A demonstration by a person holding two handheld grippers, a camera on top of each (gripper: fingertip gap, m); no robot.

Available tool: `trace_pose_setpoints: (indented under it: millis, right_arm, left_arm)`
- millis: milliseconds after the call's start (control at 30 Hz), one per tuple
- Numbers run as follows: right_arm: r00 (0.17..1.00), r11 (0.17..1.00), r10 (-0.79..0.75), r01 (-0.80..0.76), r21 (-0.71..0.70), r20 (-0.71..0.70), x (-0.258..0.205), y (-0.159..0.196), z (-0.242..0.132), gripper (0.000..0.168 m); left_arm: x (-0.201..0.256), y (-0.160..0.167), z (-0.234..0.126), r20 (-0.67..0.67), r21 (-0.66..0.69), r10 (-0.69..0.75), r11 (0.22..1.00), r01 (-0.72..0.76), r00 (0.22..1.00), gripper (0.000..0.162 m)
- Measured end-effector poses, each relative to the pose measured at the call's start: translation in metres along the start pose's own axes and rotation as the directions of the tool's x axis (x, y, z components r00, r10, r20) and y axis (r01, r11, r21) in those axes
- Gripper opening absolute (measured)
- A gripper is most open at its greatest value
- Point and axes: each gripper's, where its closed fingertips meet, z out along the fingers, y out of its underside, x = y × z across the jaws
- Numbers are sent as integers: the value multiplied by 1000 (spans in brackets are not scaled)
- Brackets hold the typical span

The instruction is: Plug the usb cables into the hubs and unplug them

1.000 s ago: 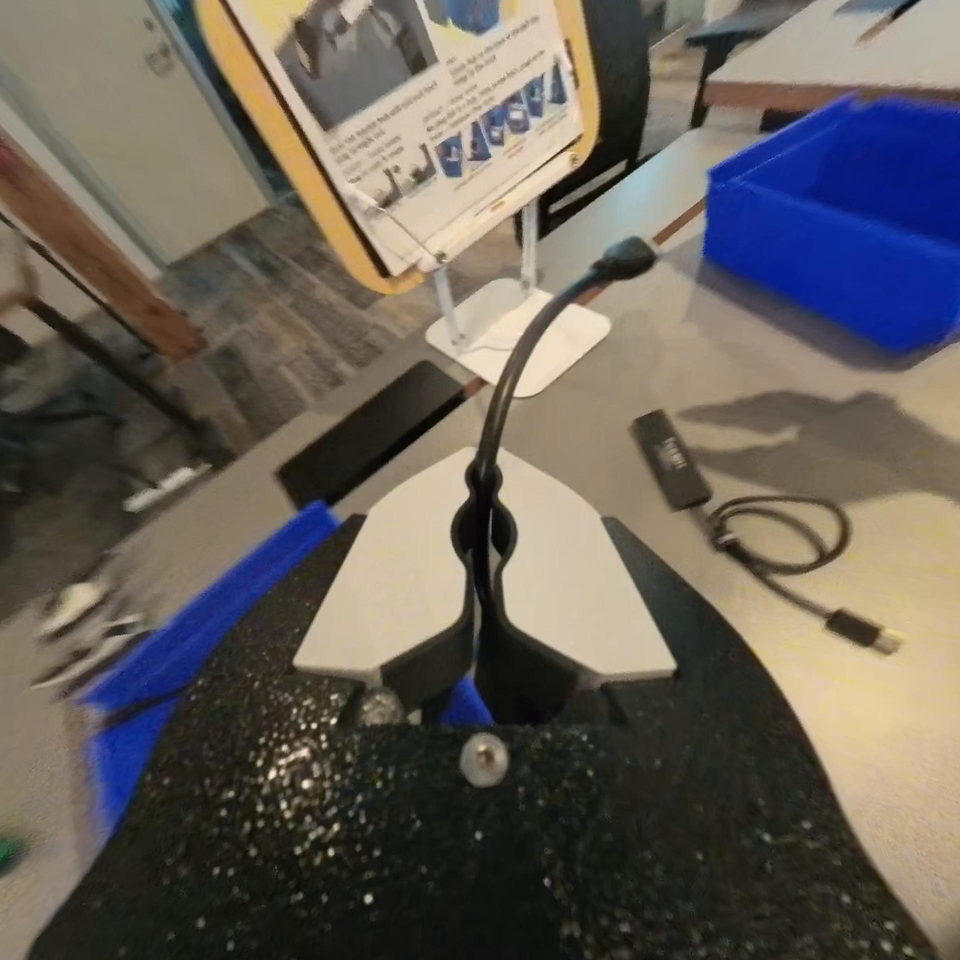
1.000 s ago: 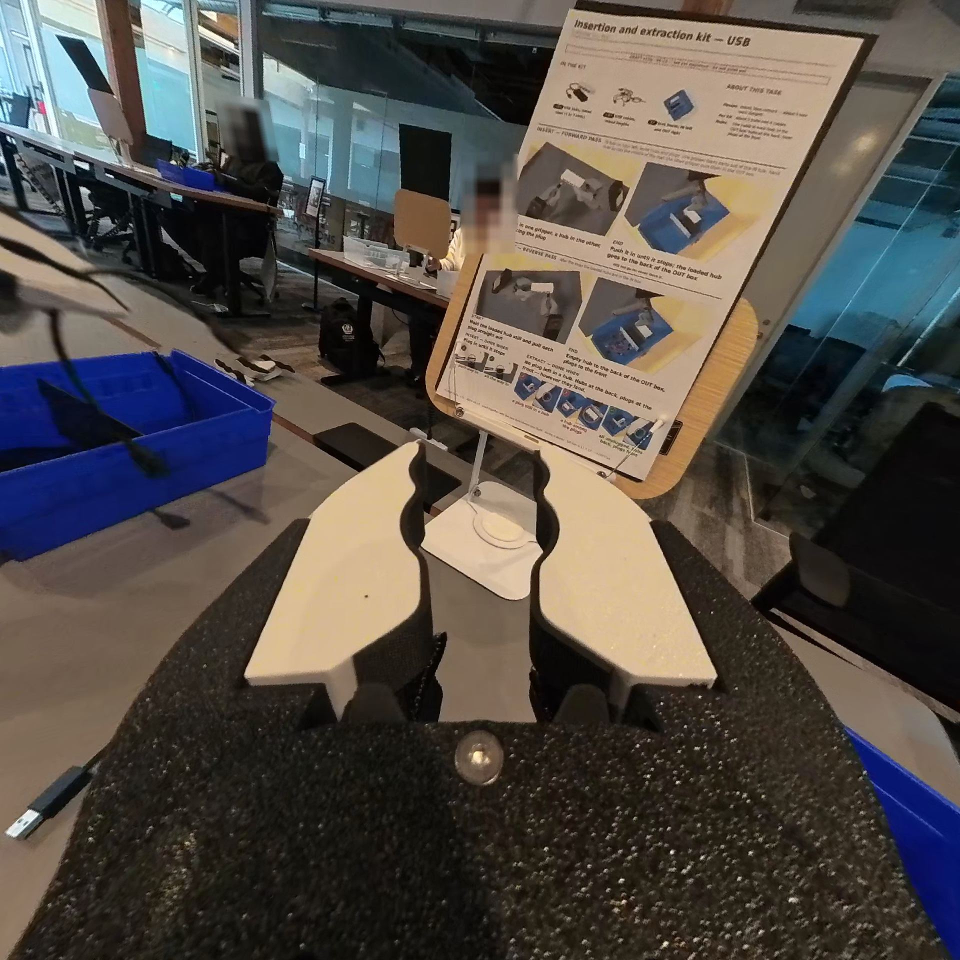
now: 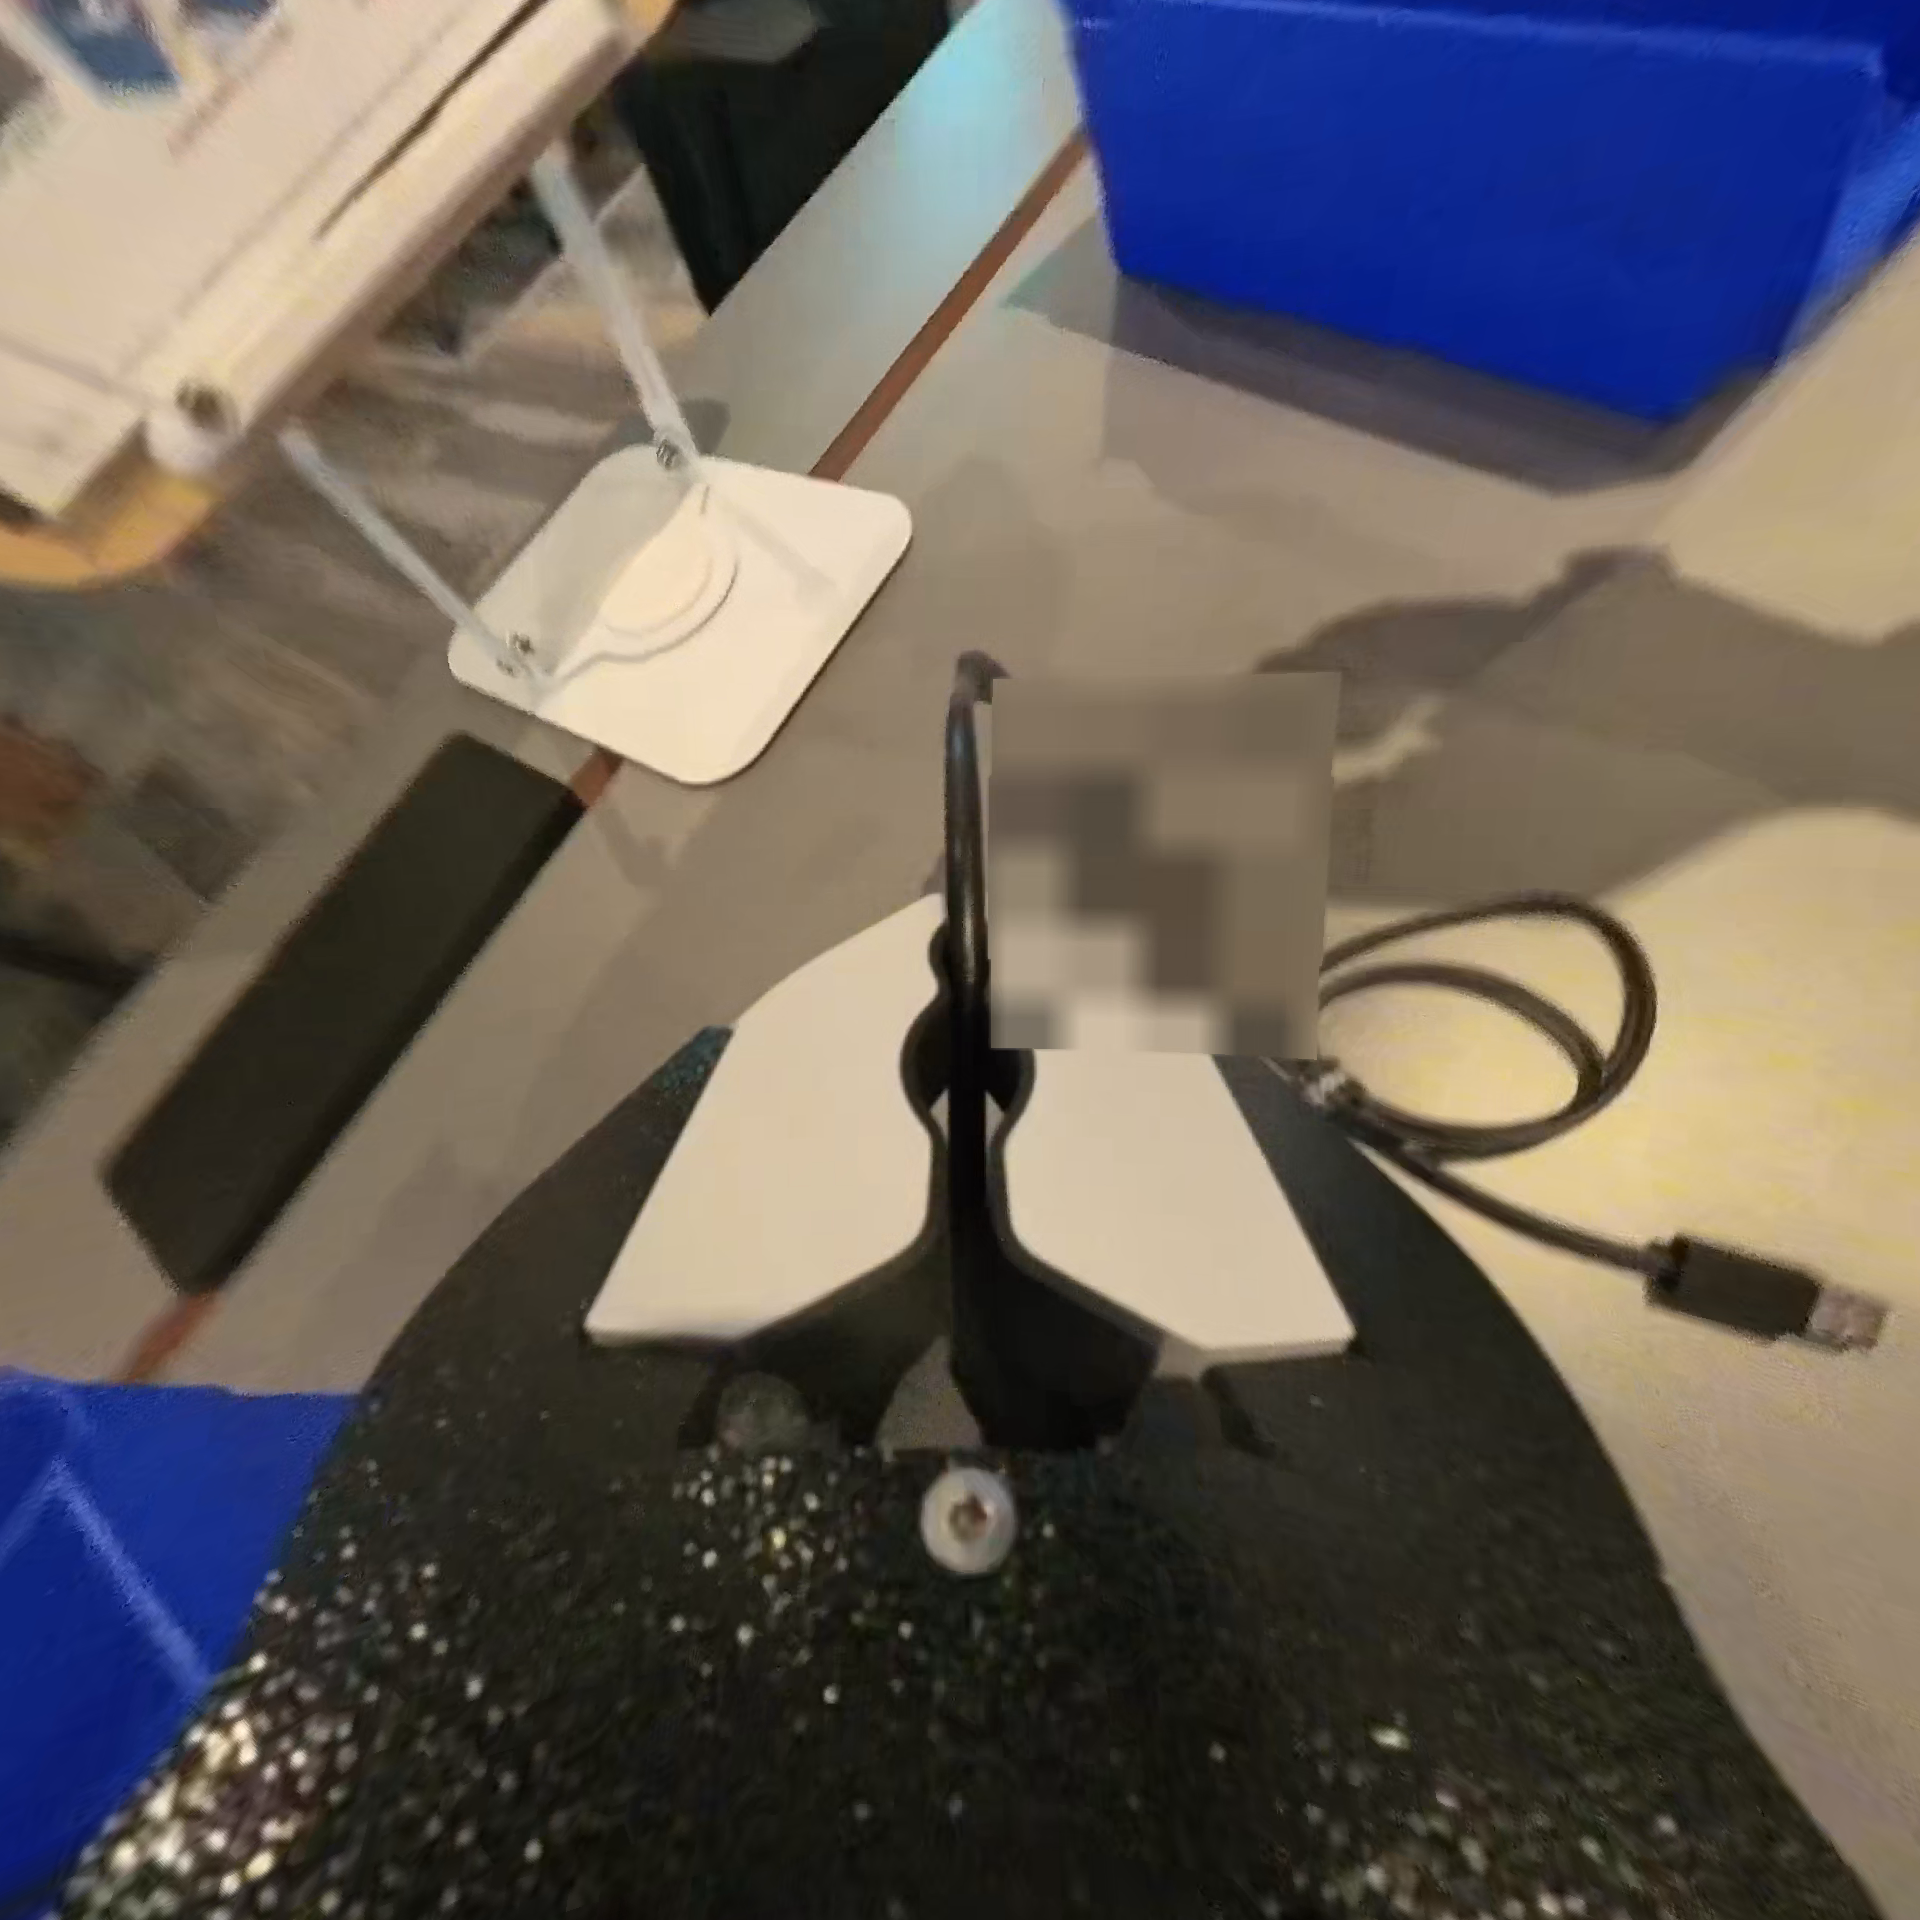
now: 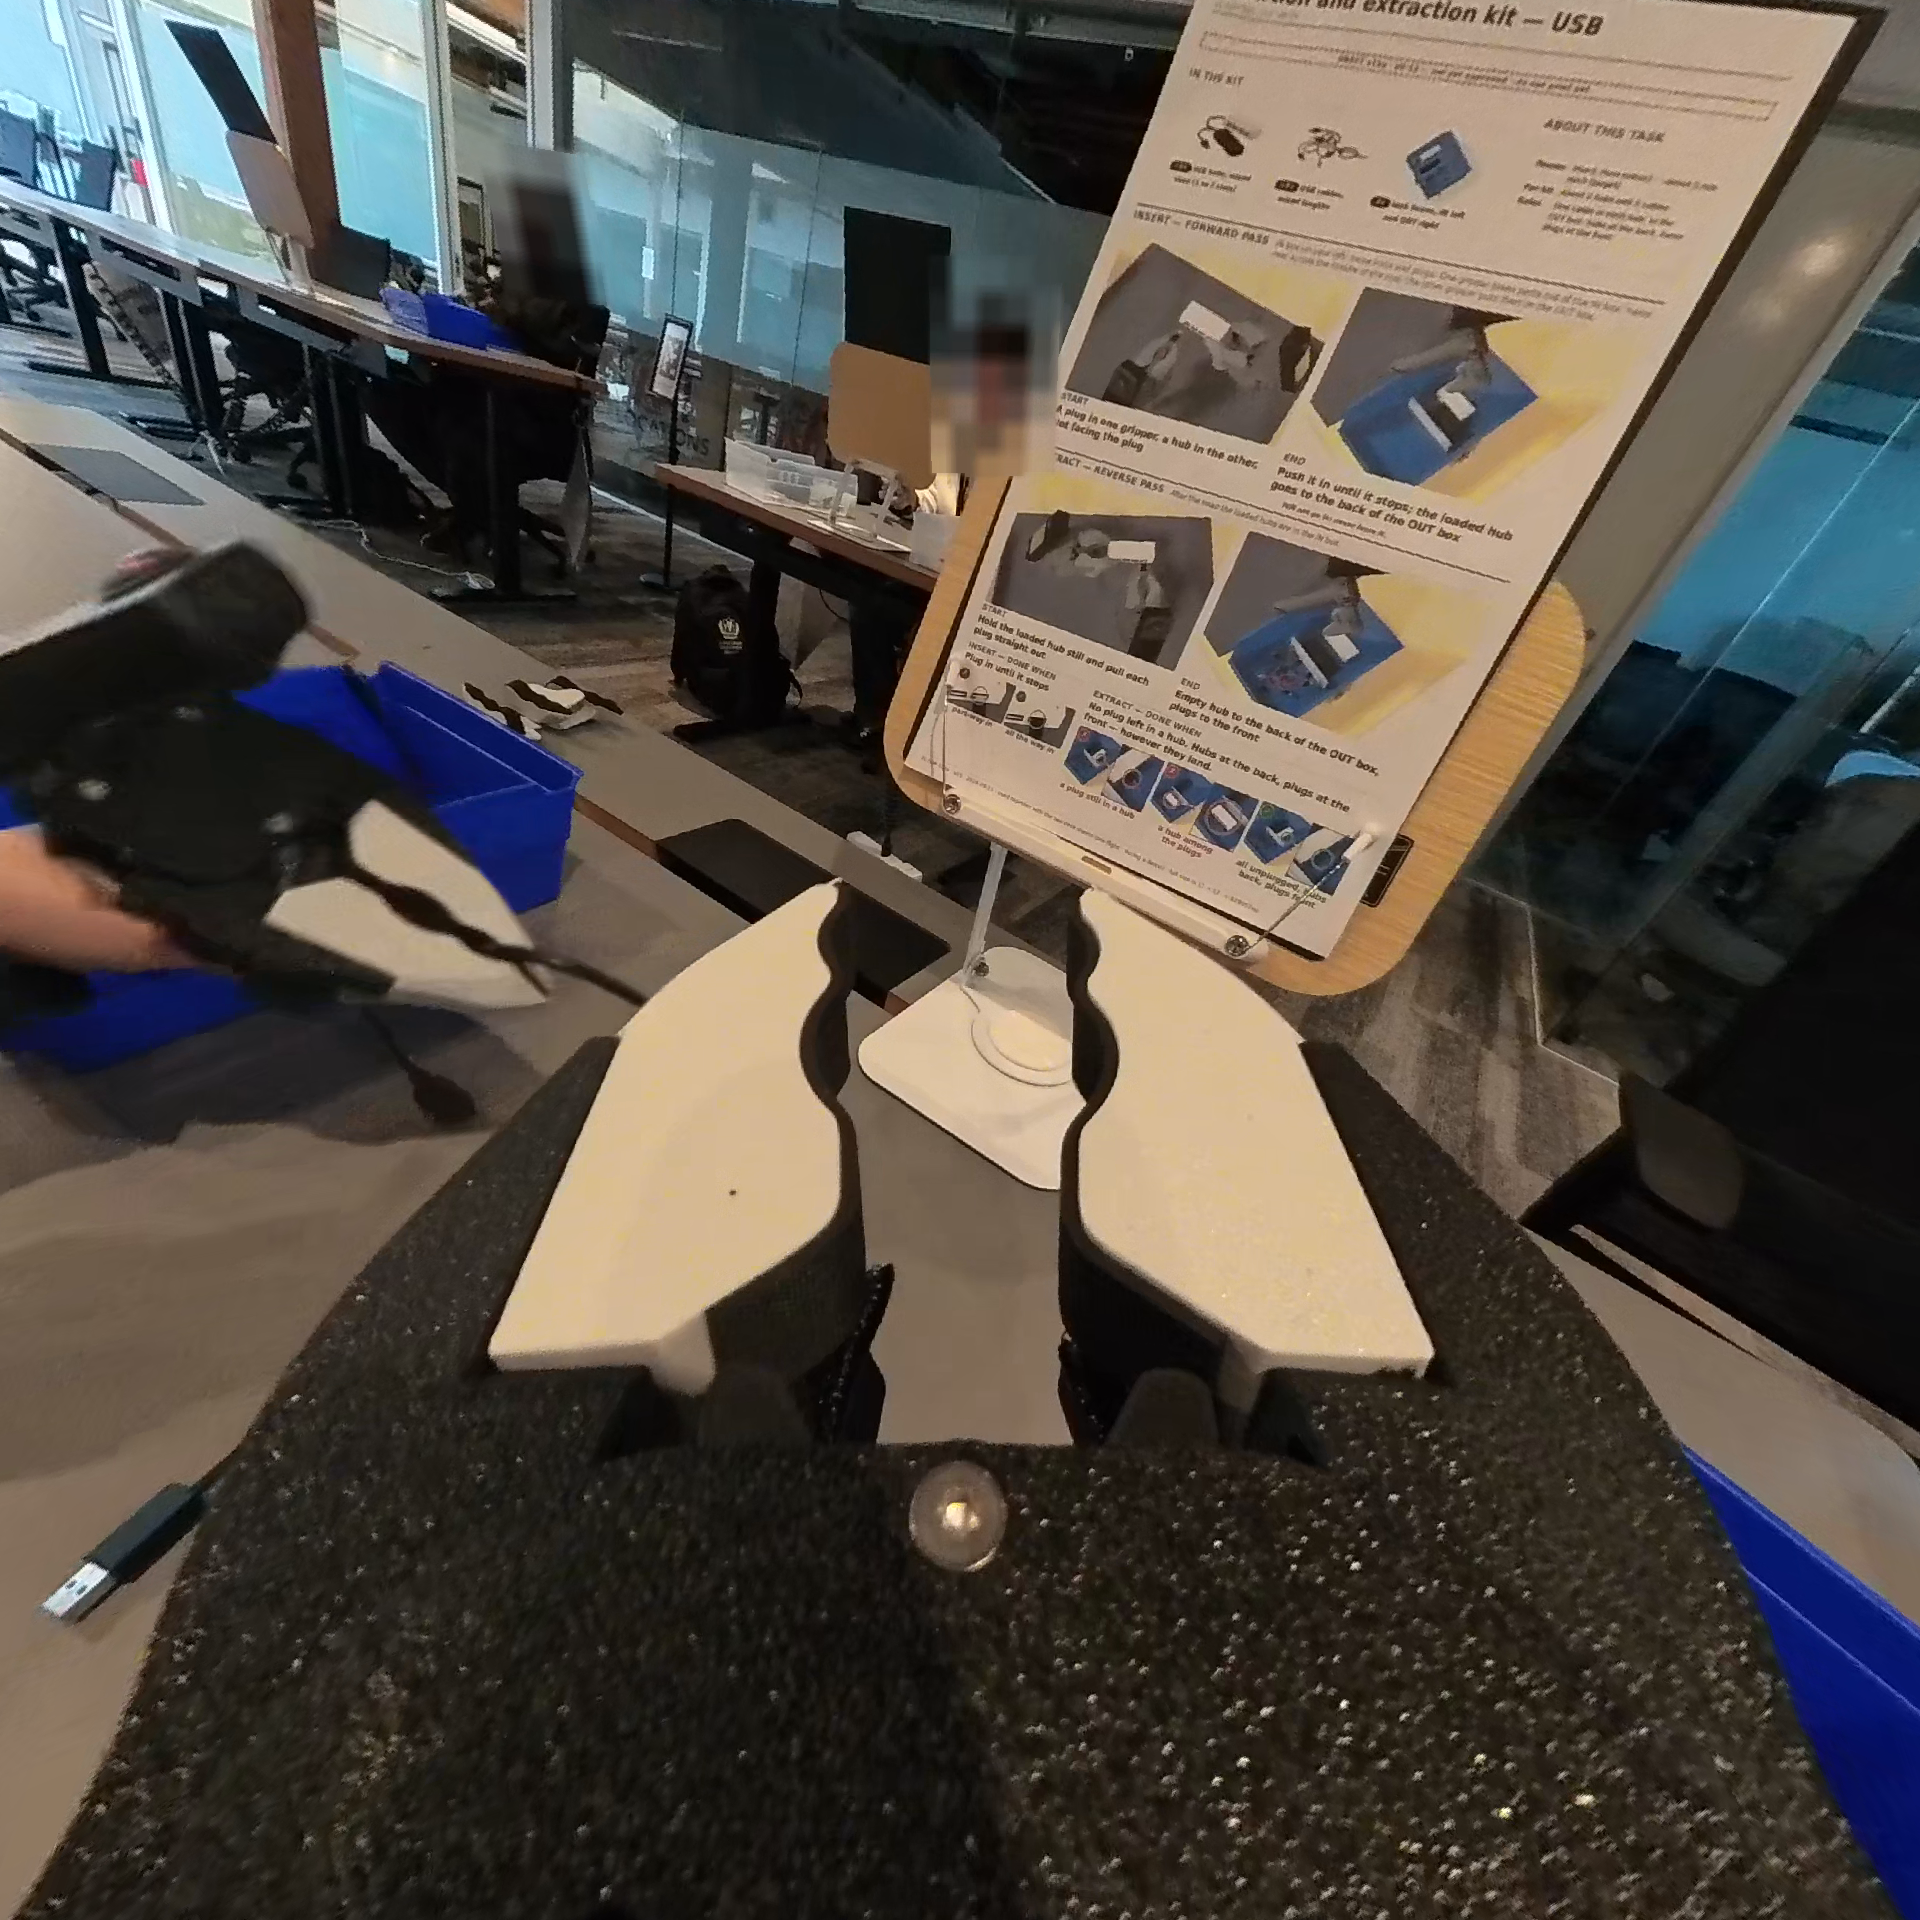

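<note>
USB cables are what we handle: a thin black USB cable point(image 3: 961, 831) stands pinched between the white fingers of our left tongs point(image 3: 966, 1023), rising from them and curling over at its top, where a mosaic patch hides its end. In the right wrist view the same left tongs point(image 4: 457, 935) show at the left, pressed together on the cable, whose dark end hangs below them above the grey desk point(image 4: 208, 1247).

To the left of the left tongs we see a corner of a blue plastic bin point(image 3: 94, 1538), then a flat black rectangular panel point(image 3: 343, 1008) set in the desk, and farther back the white square base of a sign stand point(image 3: 727, 592). To the right, a second black cable point(image 3: 1507, 1039) lies coiled on the desk, its plug point(image 3: 1756, 1304) pointing right; another blue plastic bin point(image 3: 1507, 208) sits beyond it.

Our right tongs point(image 4: 961, 925) are spread apart with nothing between them, aimed at the stand base, below the printed instruction board point(image 4: 1351, 468). A loose USB plug point(image 4: 114, 1564) lies on the desk at the lower left of that view.
</note>
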Motion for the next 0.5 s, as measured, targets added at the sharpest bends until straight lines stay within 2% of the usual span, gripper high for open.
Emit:
trace_pose_setpoints:
  millis: [100, 233, 367, 500]
  right_arm:
    - [1000, 1000, 7, -7, 7, -3, 2, -1, -2, 39]
    - [1000, 1000, 14, -14, 14, -8, 4, -1, -4, 39]
    - [1000, 1000, 21, -21, 23, -9, 6, -2, -5, 39]
    - [1000, 1000, 22, -22, 12, 1, 3, 0, -1, 39]
  left_arm:
    - [14, 7, -10, 93, -6, 200, 980, -200, 975, 0]
    - [46, 32, -21, 100, -27, 377, 926, -376, 921, 0]
    - [59, 69, -25, 85, -118, 395, 915, -385, 915, 0]
    - [63, 94, -29, 59, -168, 369, 920, -355, 928, 0]
